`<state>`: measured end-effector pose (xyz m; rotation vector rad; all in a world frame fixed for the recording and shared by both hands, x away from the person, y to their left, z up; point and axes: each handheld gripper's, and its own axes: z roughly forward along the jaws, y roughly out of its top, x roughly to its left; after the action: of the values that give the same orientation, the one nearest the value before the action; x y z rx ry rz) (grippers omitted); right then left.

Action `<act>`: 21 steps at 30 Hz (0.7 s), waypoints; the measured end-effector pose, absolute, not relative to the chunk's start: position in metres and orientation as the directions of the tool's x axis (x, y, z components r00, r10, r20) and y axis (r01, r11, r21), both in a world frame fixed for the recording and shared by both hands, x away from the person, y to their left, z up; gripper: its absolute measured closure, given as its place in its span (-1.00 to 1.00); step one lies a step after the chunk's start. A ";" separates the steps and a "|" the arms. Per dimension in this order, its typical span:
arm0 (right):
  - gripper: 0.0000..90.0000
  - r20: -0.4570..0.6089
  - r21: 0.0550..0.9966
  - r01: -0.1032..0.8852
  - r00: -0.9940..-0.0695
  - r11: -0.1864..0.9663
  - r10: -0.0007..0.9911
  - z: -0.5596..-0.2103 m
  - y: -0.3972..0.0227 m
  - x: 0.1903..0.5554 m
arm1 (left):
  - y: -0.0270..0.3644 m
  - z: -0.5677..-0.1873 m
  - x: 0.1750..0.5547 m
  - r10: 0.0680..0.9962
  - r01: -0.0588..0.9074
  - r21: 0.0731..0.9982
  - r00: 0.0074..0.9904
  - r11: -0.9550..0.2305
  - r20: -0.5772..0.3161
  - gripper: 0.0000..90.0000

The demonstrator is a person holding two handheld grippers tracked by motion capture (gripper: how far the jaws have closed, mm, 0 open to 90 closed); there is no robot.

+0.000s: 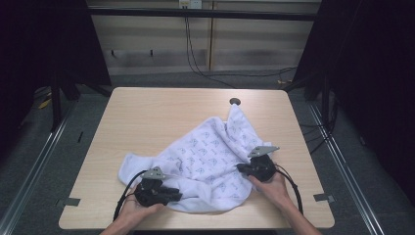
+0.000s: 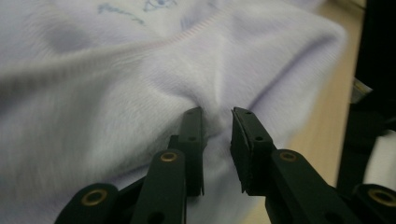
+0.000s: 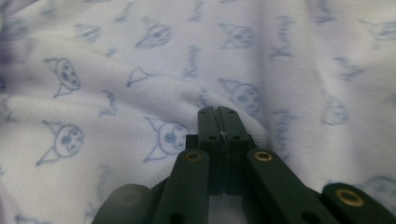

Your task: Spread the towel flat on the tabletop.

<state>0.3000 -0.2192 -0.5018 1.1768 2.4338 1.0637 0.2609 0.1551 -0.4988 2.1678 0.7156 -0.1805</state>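
Left gripper [image 2: 217, 114] parted, fabric fold bulging between jaws; right gripper [image 3: 218, 112] clenched flat against printed cloth [image 1: 205, 156].

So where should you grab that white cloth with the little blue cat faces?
Probably at the near hem of the white printed cloth, coming in low from the table's front edge. There the fabric bunches into a raised fold, which jaws can pinch more easily than the flat middle.
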 end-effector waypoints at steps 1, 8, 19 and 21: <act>1.00 0.090 0.704 0.590 -0.627 0.396 0.773 -0.503 -0.231 0.308 | 0.149 -0.494 0.256 0.404 0.525 0.678 0.846 -0.515 -0.348 0.58; 0.97 0.099 0.697 0.632 -0.552 0.338 0.828 -0.502 -0.255 0.319 | 0.173 -0.479 0.261 0.422 0.513 0.739 0.843 -0.437 -0.334 0.68; 0.46 0.191 0.786 0.523 -0.712 0.329 0.676 -0.468 -0.203 0.285 | 0.220 -0.496 0.296 0.574 0.586 0.721 0.754 -0.370 -0.319 0.72; 0.46 0.193 0.796 0.496 -0.752 0.347 0.631 -0.464 -0.181 0.286 | 0.214 -0.499 0.294 0.578 0.583 0.697 0.762 -0.417 -0.292 0.82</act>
<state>0.2856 -0.1811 -0.4643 1.0340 2.4531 1.3690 0.2944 0.2137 -0.4985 2.1141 0.8659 -0.0075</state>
